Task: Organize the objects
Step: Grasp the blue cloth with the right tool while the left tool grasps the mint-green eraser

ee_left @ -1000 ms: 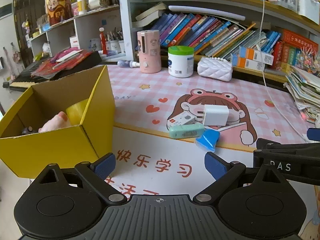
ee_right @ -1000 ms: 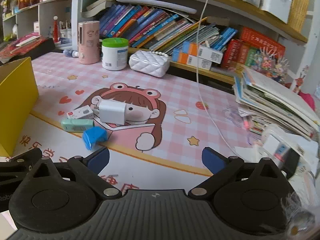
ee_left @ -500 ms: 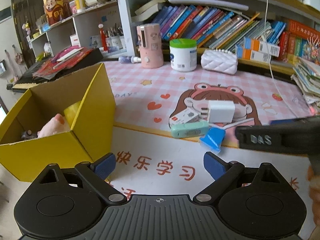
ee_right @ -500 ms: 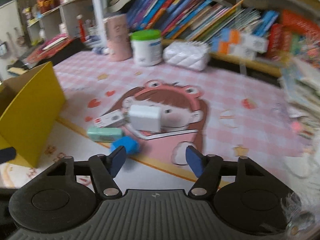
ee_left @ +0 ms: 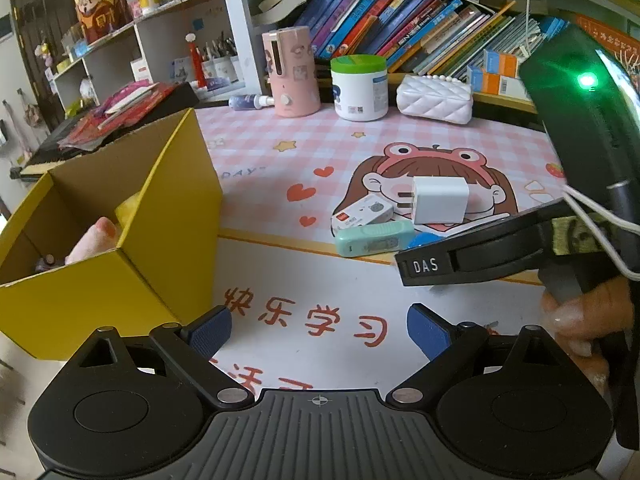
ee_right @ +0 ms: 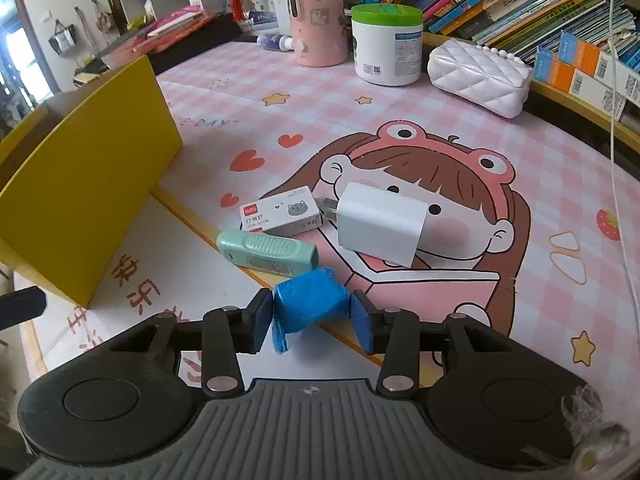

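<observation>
1. Right wrist view: the right claw (ee_right: 313,316) is closing, its two blue pads on either side of a blue crumpled packet (ee_right: 308,304) that sits on the surface (ee_right: 400,120) at the near edge of the cartoon mat; the pads look to be touching the packet's sides.
2. Just beyond the packet lies a mint-green correction-tape case (ee_right: 267,254), on its side, pointing left to right.
3. Farther still, a small white staples box (ee_right: 280,213) lies flat, and to its right a white charger plug (ee_right: 380,229) rests with its prongs toward the box.
4. A yellow cardboard box (ee_right: 80,184) stands open at the left, well apart from the small items.
5. Left wrist view: the left claw (ee_left: 319,332) hangs released, its jaws wide with nothing between them, over the white part of the mat near the yellow box.
6. Inside that box a pink soft thing (ee_left: 94,236) and something yellow (ee_left: 130,210) show; what they are I cannot tell.
7. At the far edge stand a pink container (ee_left: 291,70), a green-lidded white jar (ee_left: 359,82) and a white quilted pouch (ee_left: 434,98), in front of shelved books (ee_left: 400,28).
</observation>
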The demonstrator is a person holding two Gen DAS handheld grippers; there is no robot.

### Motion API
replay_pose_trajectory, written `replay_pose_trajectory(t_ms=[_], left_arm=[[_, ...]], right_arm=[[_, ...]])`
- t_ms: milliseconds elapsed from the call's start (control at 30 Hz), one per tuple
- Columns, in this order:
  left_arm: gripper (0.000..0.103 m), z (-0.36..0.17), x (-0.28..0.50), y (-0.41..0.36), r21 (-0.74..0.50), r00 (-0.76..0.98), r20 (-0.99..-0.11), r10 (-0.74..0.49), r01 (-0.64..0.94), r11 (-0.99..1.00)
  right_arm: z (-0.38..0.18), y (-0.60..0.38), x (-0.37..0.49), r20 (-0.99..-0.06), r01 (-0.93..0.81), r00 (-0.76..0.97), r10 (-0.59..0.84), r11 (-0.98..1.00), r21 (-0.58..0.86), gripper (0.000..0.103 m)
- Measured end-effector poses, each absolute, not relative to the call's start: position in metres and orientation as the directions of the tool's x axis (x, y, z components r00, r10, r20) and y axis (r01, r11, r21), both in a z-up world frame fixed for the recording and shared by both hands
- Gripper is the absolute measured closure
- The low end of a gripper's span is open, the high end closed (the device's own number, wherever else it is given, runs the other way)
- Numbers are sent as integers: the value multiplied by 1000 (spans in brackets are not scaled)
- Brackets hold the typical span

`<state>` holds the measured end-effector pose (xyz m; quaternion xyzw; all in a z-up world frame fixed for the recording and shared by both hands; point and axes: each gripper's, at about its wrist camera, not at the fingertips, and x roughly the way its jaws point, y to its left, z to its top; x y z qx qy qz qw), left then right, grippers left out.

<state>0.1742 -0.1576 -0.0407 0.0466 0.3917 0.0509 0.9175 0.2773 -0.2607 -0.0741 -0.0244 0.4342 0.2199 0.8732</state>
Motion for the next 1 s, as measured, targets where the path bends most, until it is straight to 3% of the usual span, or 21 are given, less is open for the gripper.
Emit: replay_pose_trajectory(t_ms=[333,867,933,1000], left_arm=[[12,-50,209,-172,88,691,-715,100,-53,995],[24,-82,277,-189,46,651,-749,123,-135,990],[34,-85,280,-187,45,646,-753,127,-142,989],[34,-87,282,-184,35,644,-755,121,-145,989]], right_arm=[[-40,-321,258,-666,-214,698,263,964,156,66],[-43,-363,229,-674,-123,718,173,985,121,66],[-44,-363,229,-678,-122,714,174,985,124,66],[-45,-362,229,-681,-122,712,173,985,123,66]])
